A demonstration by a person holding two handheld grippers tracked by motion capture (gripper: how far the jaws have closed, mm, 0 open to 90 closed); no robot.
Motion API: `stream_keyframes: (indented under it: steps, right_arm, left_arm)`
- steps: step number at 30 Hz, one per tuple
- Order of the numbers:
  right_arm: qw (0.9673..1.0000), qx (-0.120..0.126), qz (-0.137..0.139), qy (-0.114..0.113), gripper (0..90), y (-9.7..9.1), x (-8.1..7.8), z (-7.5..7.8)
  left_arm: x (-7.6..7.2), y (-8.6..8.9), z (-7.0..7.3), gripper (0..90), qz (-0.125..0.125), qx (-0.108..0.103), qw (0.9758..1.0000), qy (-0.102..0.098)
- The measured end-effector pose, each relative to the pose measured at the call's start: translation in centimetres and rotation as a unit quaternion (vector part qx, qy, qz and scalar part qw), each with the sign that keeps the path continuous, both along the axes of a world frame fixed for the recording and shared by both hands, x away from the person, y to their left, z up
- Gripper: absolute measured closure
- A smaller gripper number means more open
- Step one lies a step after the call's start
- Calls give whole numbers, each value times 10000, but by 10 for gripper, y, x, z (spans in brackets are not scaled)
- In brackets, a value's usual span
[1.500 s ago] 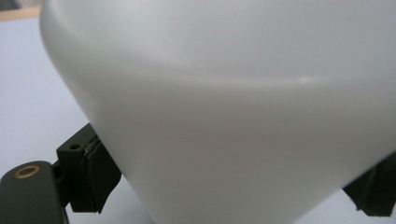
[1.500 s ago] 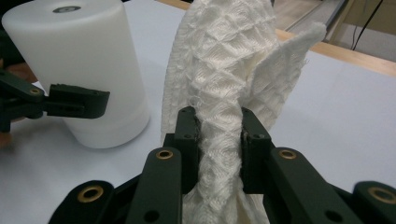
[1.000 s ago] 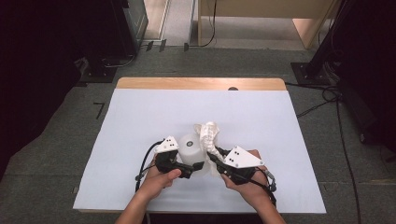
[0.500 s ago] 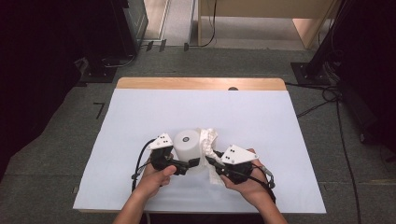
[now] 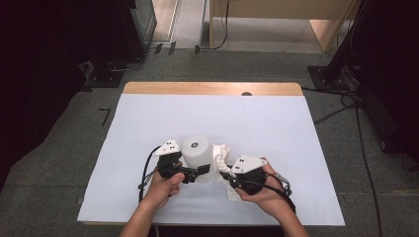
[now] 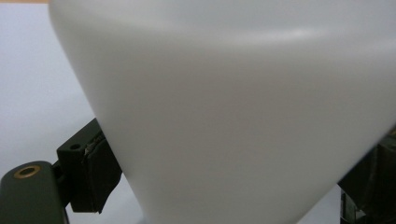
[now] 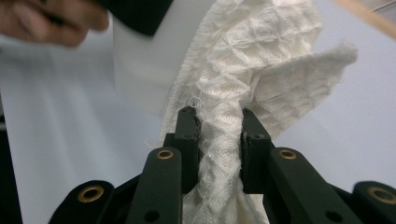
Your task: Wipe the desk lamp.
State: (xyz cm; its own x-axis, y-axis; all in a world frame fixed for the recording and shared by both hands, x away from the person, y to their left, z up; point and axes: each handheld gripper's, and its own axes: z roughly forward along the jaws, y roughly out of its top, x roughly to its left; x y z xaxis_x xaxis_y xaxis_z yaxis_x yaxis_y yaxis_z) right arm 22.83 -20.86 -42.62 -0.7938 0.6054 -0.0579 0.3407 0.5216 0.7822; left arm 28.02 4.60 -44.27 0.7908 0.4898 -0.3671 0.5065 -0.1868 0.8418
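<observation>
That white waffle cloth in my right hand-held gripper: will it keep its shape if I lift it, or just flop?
Probably flop: the waffle cloth bunches and folds where the right hand-held gripper pinches it, and one corner droops free. It looks light, so lifting should be easy. Its textured weave likely grips the pads well, though loose ends may drag against the white cylinder.

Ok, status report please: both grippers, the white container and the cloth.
Left gripper clamped on white container, upright on table. Right gripper shut on white cloth, bunched against container's side. Nothing in the way.
</observation>
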Motion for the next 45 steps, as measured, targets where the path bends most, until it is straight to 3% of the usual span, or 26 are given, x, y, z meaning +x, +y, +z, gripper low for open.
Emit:
stream_keyframes:
  steps: [5, 8, 12, 17, 19, 21, 23, 24, 25, 26, 28, 35, 40, 43, 45]
  right_arm:
    - [9966, 510, -324, -568, 737, -3, -5, 16]
    - [9927, 694, -411, -899, 739, -6, -10, 22]
    - [9962, 478, -292, -660, 740, -6, -7, 15]
    - [9992, -175, -20, -363, 739, 1, -1, -8]
    - [9994, -138, -29, -323, 739, 0, 1, -10]
    - [9992, -46, -168, -348, 739, -4, 2, -7]
    - [9985, 113, -339, -416, 739, -10, 4, -2]
    - [9980, 184, -397, -449, 739, -14, 5, 0]
    - [9973, 268, -505, -453, 739, -17, 5, 1]
    - [9967, 308, -581, -482, 740, -20, 5, 3]
    - [9952, 420, -708, -527, 740, -26, 6, 5]
    - [9905, 654, -1060, -580, 738, -39, 10, 4]
    - [9900, 676, -1086, -588, 738, -40, 11, 4]
    - [9901, 659, -1088, -594, 737, -40, 11, 3]
    - [9899, 668, -1106, -580, 737, -41, 11, 3]
  left_arm:
    - [-7, -17, -5, 82, -249, 353, 9990, -111]
    - [-9, -22, -5, 82, -304, 351, 9988, -126]
    - [-5, -16, -3, 82, -166, 271, 9995, -71]
    - [-1, -3, 1, 82, 72, 52, 9999, -67]
    - [0, 1, 1, 82, 173, -47, 9998, -91]
    - [1, 1, -1, 82, 321, 31, 9992, -216]
    - [1, -2, -7, 82, 550, 440, 9962, -515]
    - [0, -5, -10, 82, 671, 733, 9924, -722]
    - [-1, -8, -15, 82, 793, 1030, 9871, -933]
    - [-1, -11, -20, 82, 873, 1243, 9828, -1053]
    - [2, -13, -27, 82, 901, 1472, 9792, -1064]
    - [0, -19, -37, 78, 834, 1535, 9745, -1407]
    - [-3, -17, -42, 57, 976, 1584, 9731, -1358]
    - [-11, -21, -41, 57, 1264, 1704, 9675, -1373]
    - [-13, -25, -41, 49, 1513, 1772, 9651, -1196]
